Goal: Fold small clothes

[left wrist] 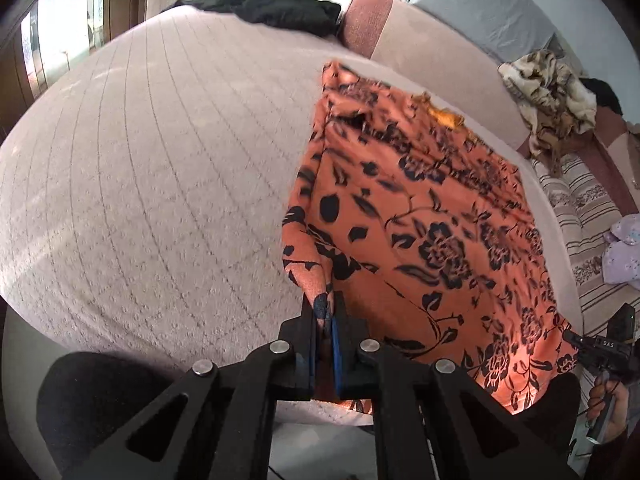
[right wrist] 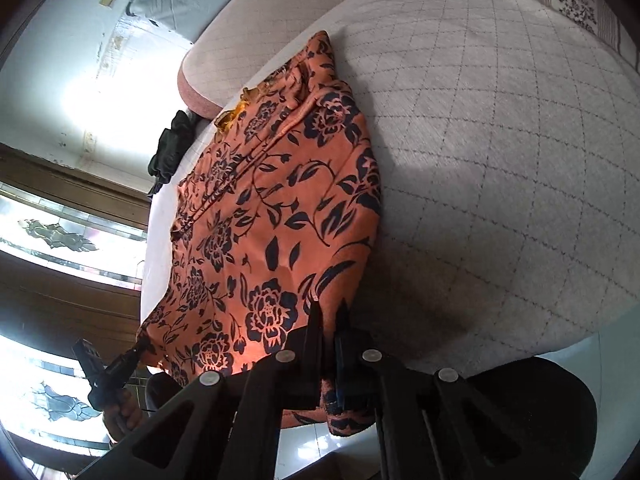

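Note:
An orange garment with a dark floral print [left wrist: 432, 216] lies stretched over the quilted pale bed cover [left wrist: 160, 160]. My left gripper [left wrist: 326, 312] is shut on one near corner of the garment and holds it taut. My right gripper [right wrist: 330, 320] is shut on the other near corner of the same garment [right wrist: 264, 216]. Each gripper shows in the other's view, the right one at the right edge [left wrist: 600, 352] and the left one at the lower left [right wrist: 116, 368]. The garment's far end, with a yellow trim [left wrist: 446, 116], rests on the bed.
A black garment [left wrist: 276, 8] lies at the far end of the bed. A brown and cream patterned cloth [left wrist: 552, 96] and a lilac item [left wrist: 624, 252] lie on the striped bedding at the right. A grey pillow [left wrist: 480, 8] is behind. Windows are at the left.

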The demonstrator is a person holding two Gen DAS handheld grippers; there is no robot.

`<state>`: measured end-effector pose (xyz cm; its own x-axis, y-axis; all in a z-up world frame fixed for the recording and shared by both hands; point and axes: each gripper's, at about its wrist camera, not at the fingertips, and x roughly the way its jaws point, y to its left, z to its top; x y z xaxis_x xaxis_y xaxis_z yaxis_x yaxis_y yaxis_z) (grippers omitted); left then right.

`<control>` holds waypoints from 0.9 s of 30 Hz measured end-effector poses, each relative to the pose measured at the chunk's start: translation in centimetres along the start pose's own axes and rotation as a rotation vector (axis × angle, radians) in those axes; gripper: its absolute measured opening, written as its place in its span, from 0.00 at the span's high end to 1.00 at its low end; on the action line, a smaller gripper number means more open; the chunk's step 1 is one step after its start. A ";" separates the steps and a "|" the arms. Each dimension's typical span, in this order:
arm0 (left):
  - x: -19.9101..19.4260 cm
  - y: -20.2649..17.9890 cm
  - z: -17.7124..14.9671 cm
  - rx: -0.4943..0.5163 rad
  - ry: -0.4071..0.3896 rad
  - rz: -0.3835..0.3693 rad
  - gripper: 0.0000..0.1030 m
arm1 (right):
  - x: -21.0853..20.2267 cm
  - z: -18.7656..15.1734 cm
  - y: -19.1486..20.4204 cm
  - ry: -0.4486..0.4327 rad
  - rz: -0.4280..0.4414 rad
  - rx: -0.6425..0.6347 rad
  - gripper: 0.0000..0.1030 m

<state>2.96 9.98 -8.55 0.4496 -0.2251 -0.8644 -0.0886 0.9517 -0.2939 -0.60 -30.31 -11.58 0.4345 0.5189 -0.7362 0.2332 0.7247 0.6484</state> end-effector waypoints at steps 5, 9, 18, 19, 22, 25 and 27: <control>1.5 0.8 -1.0 -0.012 0.040 0.009 0.94 | 2.5 -0.6 -1.5 0.046 0.020 0.061 0.95; 0.5 0.3 0.5 0.002 0.014 -0.014 0.94 | 2.4 0.0 -1.4 0.037 0.055 0.062 0.95; -3.6 -2.6 12.7 0.004 -0.177 -0.201 0.94 | 1.8 9.2 3.8 -0.102 0.310 0.050 0.95; -3.6 -2.9 14.8 0.002 -0.199 -0.214 0.94 | 1.7 11.2 4.6 -0.136 0.331 0.043 0.95; -1.6 -4.0 21.4 0.003 -0.261 -0.211 0.93 | 2.0 18.0 6.2 -0.250 0.368 0.049 0.95; 5.1 -4.7 26.6 -0.001 -0.210 -0.106 0.73 | 5.1 24.4 6.1 -0.298 0.361 0.119 0.92; 10.3 -4.2 27.8 -0.031 -0.136 0.040 0.38 | 8.8 27.0 5.0 -0.277 0.281 0.155 0.82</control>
<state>32.70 9.49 -4.91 0.5614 -0.1543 -0.8130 -0.1360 0.9519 -0.2745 27.84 -34.39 -9.57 0.7125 0.5295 -0.4605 0.1915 0.4846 0.8535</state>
